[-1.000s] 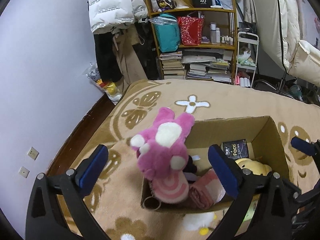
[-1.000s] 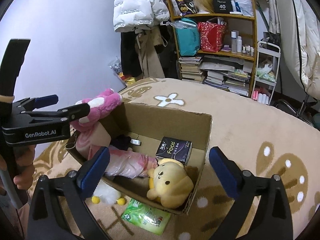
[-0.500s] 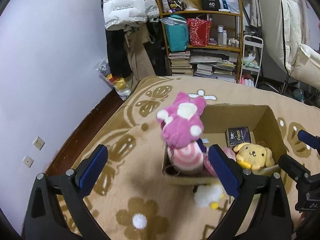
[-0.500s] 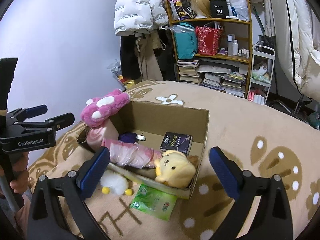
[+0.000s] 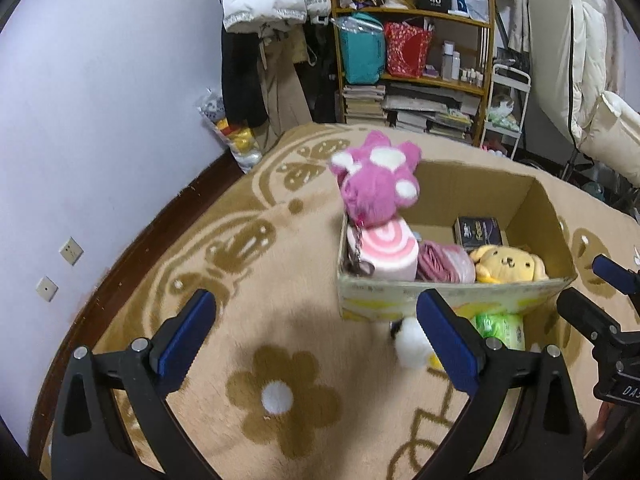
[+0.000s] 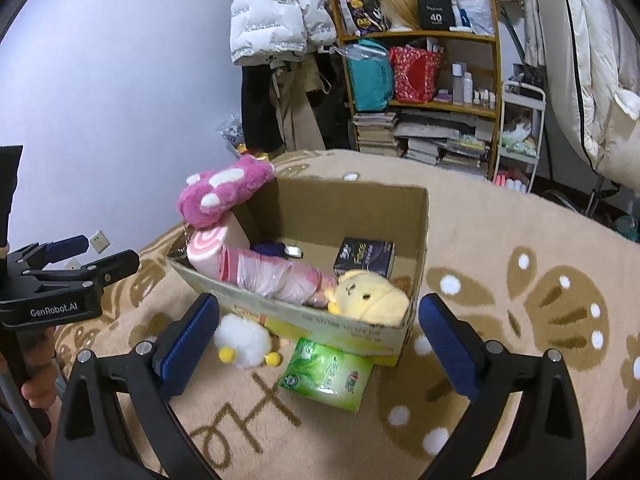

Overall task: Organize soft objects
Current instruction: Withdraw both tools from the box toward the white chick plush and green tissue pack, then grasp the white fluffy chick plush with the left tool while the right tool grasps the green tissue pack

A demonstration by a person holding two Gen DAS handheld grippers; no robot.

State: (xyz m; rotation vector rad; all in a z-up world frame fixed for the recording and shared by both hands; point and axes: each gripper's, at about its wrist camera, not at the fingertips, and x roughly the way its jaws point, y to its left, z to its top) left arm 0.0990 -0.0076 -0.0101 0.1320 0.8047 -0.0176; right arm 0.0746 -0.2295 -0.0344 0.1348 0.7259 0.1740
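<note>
A cardboard box (image 5: 536,196) (image 6: 416,240) sits on the beige carpet. A pink plush (image 5: 378,182) (image 6: 222,190) rests on its left corner atop a pink swirl roll cushion (image 5: 386,250) (image 6: 208,248). A yellow dog plush (image 5: 506,266) (image 6: 372,300), a wrapped pink bundle (image 6: 276,276) and a dark tissue box (image 6: 364,256) lie inside. A white fluffy toy (image 6: 242,340) (image 5: 410,344) and a green tissue pack (image 6: 326,374) (image 5: 500,326) lie in front of the box. My left gripper (image 5: 316,336) and right gripper (image 6: 318,352) are both open and empty, held back from the box.
A wooden shelf (image 5: 416,64) with bags, books and bottles stands behind, with hanging coats (image 5: 264,4) to its left. A white cart (image 6: 520,120) stands right of the shelf. The purple wall (image 5: 100,100) runs along the left. The left gripper (image 6: 64,280) shows in the right wrist view.
Both grippers have pulled back and away from the box. The pink plush stays on the box corner, now farther from the left gripper; the white toy and green pack have come into view.
</note>
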